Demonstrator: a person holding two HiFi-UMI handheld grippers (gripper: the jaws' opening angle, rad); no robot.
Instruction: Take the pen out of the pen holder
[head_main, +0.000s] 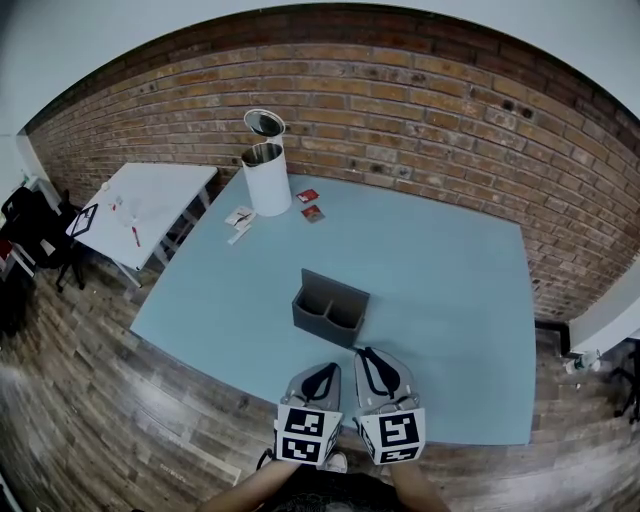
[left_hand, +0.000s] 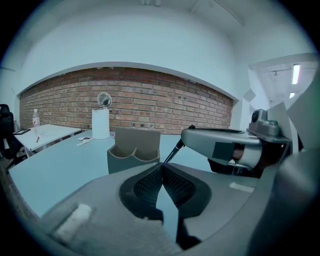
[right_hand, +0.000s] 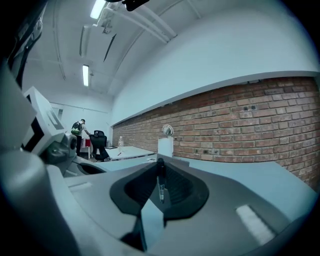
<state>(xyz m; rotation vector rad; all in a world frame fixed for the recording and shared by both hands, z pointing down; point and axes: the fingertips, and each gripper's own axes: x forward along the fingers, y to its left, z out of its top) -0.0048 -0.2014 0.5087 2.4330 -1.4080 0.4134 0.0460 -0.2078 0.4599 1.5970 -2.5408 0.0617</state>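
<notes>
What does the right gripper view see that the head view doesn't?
Only the right gripper view: the pen pinched in the right hand-held gripper, ceiling lights, a far-off person. Only the head view: red cards, wooden floor. Both: white bin, brick wall, blue table.

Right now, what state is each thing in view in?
right gripper: shut on pen
pen: out of the pen holder
left gripper: shut, empty
pen holder: upright, both compartments empty
white bin: lid up
</notes>
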